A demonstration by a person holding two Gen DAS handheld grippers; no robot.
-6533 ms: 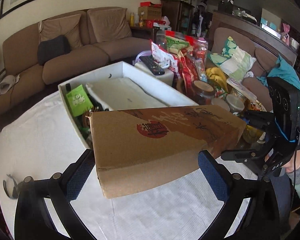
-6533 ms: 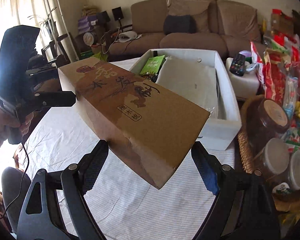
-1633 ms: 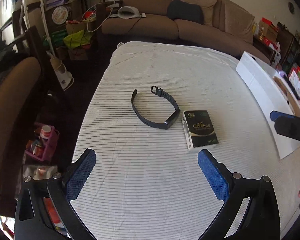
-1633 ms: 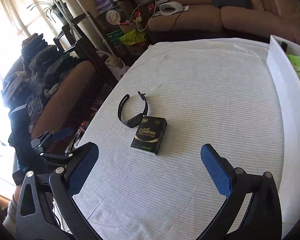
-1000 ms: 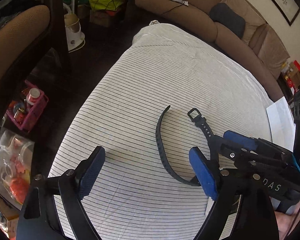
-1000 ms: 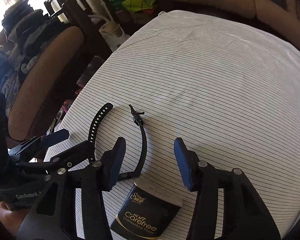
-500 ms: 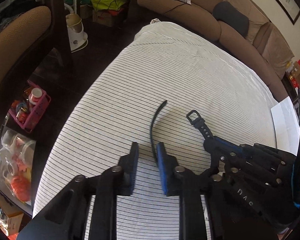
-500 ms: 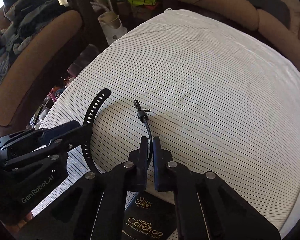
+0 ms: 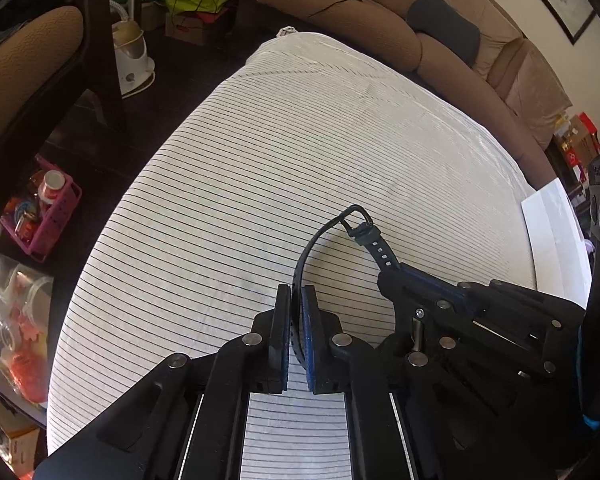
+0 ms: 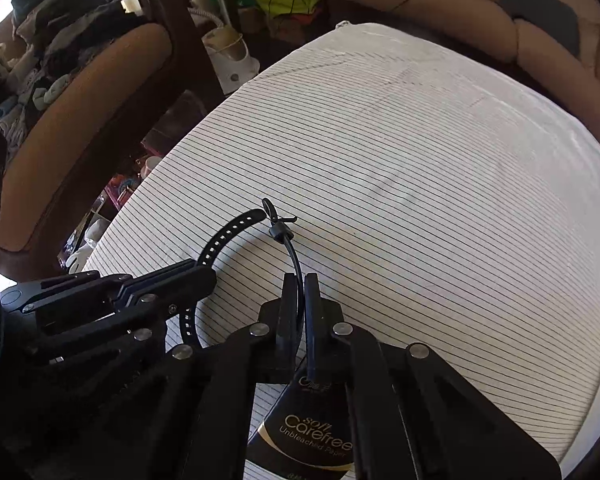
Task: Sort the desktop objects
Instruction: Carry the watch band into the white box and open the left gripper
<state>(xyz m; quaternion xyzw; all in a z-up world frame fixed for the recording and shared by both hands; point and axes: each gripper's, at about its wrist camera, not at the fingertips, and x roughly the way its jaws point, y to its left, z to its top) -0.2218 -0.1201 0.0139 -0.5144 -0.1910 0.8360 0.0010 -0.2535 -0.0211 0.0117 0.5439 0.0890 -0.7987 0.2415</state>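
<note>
A black wristband (image 9: pixel 327 235) with a buckle at one end and a holed strap at the other is held by both grippers above the striped tablecloth (image 9: pixel 260 152). My left gripper (image 9: pixel 296 300) is shut on the holed strap end. My right gripper (image 10: pixel 300 288) is shut on the buckle end (image 10: pixel 278 228). The two strap ends now meet, with the holed tip (image 10: pixel 244 220) at the buckle. A black "soft Carefree" tissue pack (image 10: pixel 312 436) lies on the cloth under my right gripper. The right gripper also shows in the left wrist view (image 9: pixel 396 276).
A white box's wall (image 9: pixel 556 232) stands at the table's right edge. A brown sofa (image 9: pixel 380 20) runs along the far side. A brown chair (image 10: pixel 80 92) piled with clothes and floor clutter (image 9: pixel 40 204) lie off the table's left edge.
Both grippers have stayed shut on the wristband and brought its two ends together, so the holed tip now reaches the buckle.
</note>
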